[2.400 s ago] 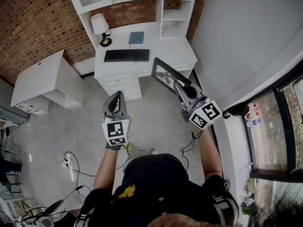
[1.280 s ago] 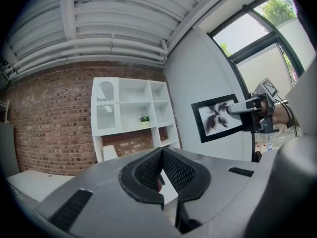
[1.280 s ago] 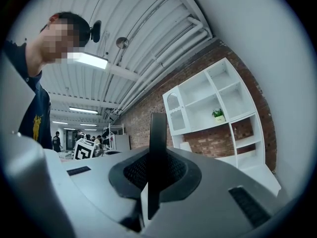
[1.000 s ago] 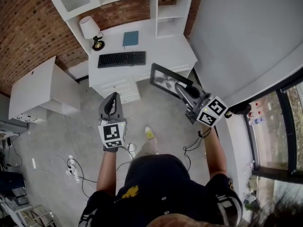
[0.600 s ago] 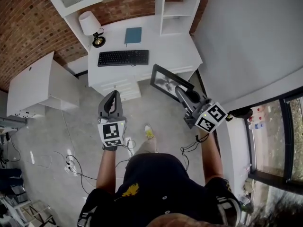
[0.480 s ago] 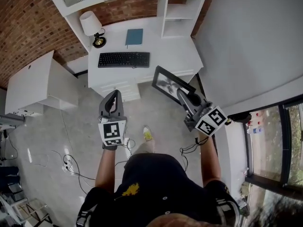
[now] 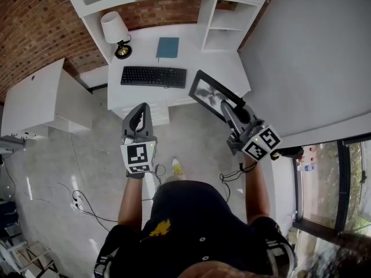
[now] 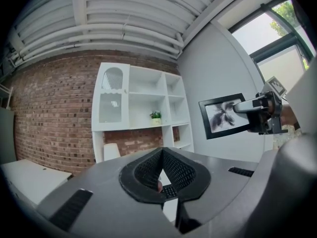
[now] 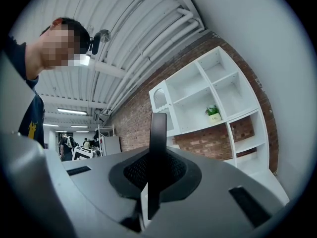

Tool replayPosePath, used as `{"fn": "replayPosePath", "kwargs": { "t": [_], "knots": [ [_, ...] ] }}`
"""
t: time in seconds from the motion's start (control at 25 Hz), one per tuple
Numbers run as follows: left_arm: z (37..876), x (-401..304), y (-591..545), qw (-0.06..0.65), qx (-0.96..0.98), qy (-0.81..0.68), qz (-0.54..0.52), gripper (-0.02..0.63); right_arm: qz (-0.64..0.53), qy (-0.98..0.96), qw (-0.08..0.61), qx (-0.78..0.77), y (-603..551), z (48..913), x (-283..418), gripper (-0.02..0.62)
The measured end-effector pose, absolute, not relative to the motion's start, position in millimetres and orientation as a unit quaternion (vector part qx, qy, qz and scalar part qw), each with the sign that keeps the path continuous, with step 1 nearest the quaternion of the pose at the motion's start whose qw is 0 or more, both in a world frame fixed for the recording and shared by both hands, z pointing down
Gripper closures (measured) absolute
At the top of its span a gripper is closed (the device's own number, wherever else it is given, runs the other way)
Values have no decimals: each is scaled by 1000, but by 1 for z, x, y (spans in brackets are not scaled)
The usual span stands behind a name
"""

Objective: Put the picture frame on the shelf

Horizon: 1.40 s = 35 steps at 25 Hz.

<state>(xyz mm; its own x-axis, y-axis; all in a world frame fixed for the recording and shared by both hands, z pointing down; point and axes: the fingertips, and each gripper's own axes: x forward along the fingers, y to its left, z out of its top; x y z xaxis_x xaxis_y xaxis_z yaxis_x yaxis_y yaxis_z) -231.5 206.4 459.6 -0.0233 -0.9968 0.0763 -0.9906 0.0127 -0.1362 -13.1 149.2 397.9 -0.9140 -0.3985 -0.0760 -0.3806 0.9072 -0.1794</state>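
Note:
The black picture frame [image 7: 210,92] holds a grey print and hangs in the air over the desk's front right corner. My right gripper [image 7: 228,105] is shut on its near edge. In the right gripper view the frame [image 9: 158,138] stands edge-on between the pads. In the left gripper view the frame [image 8: 222,115] shows at the right, with the right gripper [image 8: 239,108] on it. My left gripper [image 7: 140,111] is held level over the floor in front of the desk drawers, shut and holding nothing [image 8: 161,153]. The white shelf unit [image 7: 227,23] [image 8: 143,108] [image 9: 213,95] stands against the brick wall behind the desk.
The white desk [image 7: 203,62] carries a black keyboard [image 7: 153,76], a blue book [image 7: 168,47] and a lamp [image 7: 116,32]. A small potted plant [image 8: 156,116] sits in one shelf compartment. A white cabinet [image 7: 40,100] stands left. Cables [image 7: 75,197] lie on the floor. A grey wall [image 7: 313,57] runs along the right.
Both grippers have moved together toward the desk and shelf as the person walks. The frame stays in the right gripper, and the left gripper remains shut.

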Motion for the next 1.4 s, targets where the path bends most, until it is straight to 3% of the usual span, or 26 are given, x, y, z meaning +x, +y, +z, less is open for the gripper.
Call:
{"fn": "replayPosePath", "kwargs": {
  "t": [0.84, 1.4],
  "knots": [
    [477, -232, 177, 6, -720, 691, -69, 589, -98, 966, 74, -229, 125, 421, -14, 580],
    [465, -263, 107, 14, -697, 713, -84, 589, -102, 971, 91, -196, 30, 421, -49, 580]
  ]
}}
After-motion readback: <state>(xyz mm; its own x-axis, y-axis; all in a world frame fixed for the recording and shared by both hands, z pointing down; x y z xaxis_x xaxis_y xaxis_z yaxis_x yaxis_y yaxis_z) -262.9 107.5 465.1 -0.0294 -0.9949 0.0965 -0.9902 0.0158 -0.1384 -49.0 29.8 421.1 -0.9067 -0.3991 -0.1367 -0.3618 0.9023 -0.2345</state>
